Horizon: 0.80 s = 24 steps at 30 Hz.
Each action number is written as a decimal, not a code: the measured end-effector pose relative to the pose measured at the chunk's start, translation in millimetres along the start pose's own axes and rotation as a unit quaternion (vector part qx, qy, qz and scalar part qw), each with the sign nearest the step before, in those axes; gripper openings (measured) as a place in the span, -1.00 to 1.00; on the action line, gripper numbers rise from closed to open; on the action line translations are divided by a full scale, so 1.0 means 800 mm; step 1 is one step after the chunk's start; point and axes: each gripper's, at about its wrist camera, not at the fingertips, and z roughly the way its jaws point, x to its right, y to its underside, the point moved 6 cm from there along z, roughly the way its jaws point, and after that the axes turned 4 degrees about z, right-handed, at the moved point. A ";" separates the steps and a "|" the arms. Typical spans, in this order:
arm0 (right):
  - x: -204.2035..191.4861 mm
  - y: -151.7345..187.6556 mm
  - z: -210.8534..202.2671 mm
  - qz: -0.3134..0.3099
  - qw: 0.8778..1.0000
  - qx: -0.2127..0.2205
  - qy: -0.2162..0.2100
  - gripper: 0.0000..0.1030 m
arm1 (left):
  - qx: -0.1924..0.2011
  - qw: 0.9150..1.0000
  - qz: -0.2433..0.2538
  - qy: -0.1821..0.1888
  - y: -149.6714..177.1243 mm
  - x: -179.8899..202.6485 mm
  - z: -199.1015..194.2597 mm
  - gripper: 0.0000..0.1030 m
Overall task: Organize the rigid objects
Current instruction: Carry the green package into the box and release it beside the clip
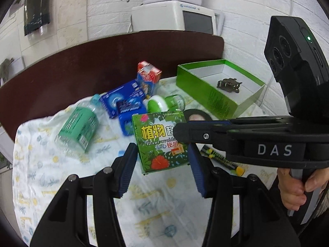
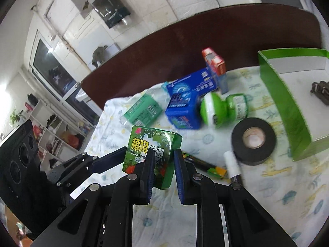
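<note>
- Left gripper (image 1: 162,160): jaws spread wide, one blue pad on either side of the leaf-print box (image 1: 160,142); gaps show between pads and box, so nothing is clamped.
- Right gripper (image 2: 163,160): jaws set part-way apart with the near right corner of the leaf-print box (image 2: 152,154) between them; whether the pads press on it cannot be told.
- Leaf-print box: green, printed with leaves and red flowers, tilted up above the patterned cloth (image 1: 61,185) that covers the bench (image 1: 61,78).
- Marker (image 1: 224,160): dark with a yellow end, lying on the cloth just right of the leaf-print box.
- Tape roll (image 2: 254,141): black, lying flat to the right of the leaf-print box, beyond the marker.
- Green jar (image 2: 224,109): on its side behind the leaf-print box, white-and-green lid toward the blue boxes.
- Blue boxes (image 2: 185,103): two, stacked loosely, behind the leaf-print box.
- Bottle (image 1: 78,127): clear with a green label, on its side, left of the leaf-print box.
- Red-and-blue carton (image 1: 148,78): upright, farthest behind the leaf-print box.
- Green tray (image 1: 205,94): open cardboard, far right of the leaf-print box, holding a small dark metal piece (image 1: 228,84).
</note>
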 end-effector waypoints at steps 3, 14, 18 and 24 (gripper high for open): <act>0.034 -0.019 -0.040 0.019 0.999 0.039 0.007 -0.58 | 0.012 0.999 0.036 0.013 -0.037 0.037 0.012 -0.07; 0.183 -0.068 -0.128 0.093 0.988 0.117 0.039 -0.58 | 0.011 0.992 0.109 0.071 -0.135 0.173 0.097 -0.06; 0.222 -0.079 -0.130 0.107 0.986 0.118 0.040 -0.58 | -0.001 0.991 0.105 0.082 -0.152 0.196 0.129 -0.06; 0.258 -0.085 -0.118 0.119 0.985 0.114 0.044 -0.58 | -0.027 0.991 0.103 0.083 -0.153 0.211 0.164 -0.06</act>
